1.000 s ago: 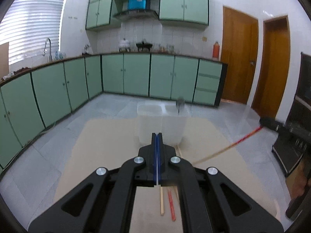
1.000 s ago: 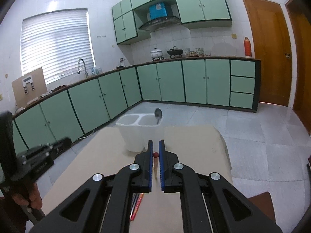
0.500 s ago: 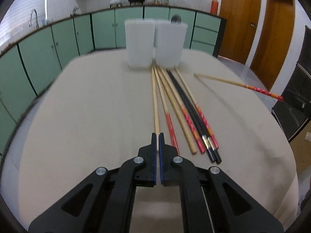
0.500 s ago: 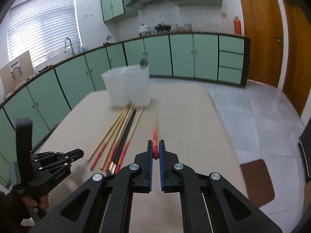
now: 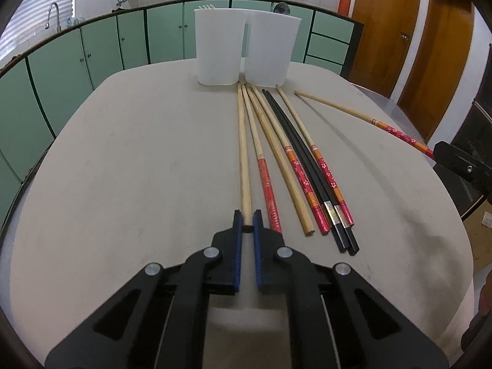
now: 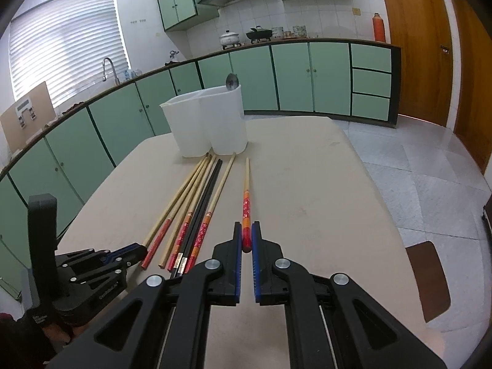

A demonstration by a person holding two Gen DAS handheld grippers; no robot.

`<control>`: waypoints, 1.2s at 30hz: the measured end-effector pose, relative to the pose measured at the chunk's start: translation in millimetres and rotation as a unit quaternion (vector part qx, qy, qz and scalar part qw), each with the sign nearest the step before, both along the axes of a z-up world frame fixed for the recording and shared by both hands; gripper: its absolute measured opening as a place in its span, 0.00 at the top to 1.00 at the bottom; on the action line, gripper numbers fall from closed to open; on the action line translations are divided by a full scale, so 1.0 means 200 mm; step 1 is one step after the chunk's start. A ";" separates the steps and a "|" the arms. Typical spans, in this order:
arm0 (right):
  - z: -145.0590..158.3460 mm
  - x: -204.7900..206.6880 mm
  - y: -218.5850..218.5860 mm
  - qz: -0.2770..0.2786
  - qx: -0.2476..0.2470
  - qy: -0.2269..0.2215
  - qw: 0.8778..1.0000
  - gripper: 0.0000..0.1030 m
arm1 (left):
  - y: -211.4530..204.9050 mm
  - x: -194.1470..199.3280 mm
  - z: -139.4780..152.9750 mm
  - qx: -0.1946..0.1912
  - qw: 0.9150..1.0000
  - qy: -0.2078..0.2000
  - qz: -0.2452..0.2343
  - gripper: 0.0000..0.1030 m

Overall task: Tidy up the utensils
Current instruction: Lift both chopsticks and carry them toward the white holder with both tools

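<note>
Several chopsticks lie side by side on the beige table [image 5: 123, 169], tips toward a white two-compartment holder [image 5: 243, 52]. My left gripper [image 5: 247, 215] is shut on the end of the leftmost plain wooden chopstick [image 5: 243, 141], which rests on the table. My right gripper [image 6: 246, 233] is shut on the red end of a red-and-wood chopstick [image 6: 246, 196], which lies apart to the right of the row [image 6: 196, 209]. A fork's tines show over the holder's left compartment [image 5: 206, 7]; a spoon [image 6: 232, 81] stands in the right one.
The table's right edge [image 6: 384, 203] drops to a tiled floor. Green cabinets [image 6: 307, 77] run along the far walls. A brown chair seat [image 6: 430, 279] sits by the table's right side. My left gripper also shows in the right wrist view [image 6: 123, 253].
Both grippers have come down from a raised, level pose to the tabletop, each with its chopstick now lying along the table. Over the last half second both views drew a little closer.
</note>
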State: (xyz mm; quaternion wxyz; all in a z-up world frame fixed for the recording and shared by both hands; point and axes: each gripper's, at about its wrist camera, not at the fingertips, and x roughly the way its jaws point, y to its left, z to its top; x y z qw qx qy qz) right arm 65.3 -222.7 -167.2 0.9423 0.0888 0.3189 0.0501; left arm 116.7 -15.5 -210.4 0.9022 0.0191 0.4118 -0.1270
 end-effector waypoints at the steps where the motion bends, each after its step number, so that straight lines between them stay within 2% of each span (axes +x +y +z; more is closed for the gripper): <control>1: 0.00 0.00 0.00 0.001 -0.001 0.000 1.000 0.94 | 0.00 0.00 0.00 0.000 1.000 -0.002 0.002 0.94; 5: 0.02 0.00 0.00 0.001 -0.007 -0.006 1.000 0.94 | 0.02 -0.02 0.07 -0.005 1.000 -0.017 0.010 0.95; 8: 0.06 0.00 0.00 0.001 -0.018 -0.017 1.000 0.94 | 0.03 -0.04 0.19 0.000 0.999 -0.045 0.010 0.95; 15: 0.27 0.00 -0.03 0.003 -0.044 -0.063 0.997 0.94 | 0.07 -0.06 0.49 -0.009 0.993 -0.115 0.010 0.95; 21: 0.45 0.10 -0.06 0.006 -0.041 -0.085 0.996 0.94 | 0.07 0.01 0.70 -0.030 0.987 -0.155 0.007 0.95; 26: 0.57 0.23 -0.10 0.014 -0.028 -0.080 0.996 0.94 | 0.07 0.10 0.83 -0.037 0.983 -0.180 0.008 0.95; 36: 0.75 0.50 -0.10 0.058 -0.028 -0.068 0.996 0.95 | 0.04 0.25 0.97 -0.042 0.981 -0.191 -0.004 0.95</control>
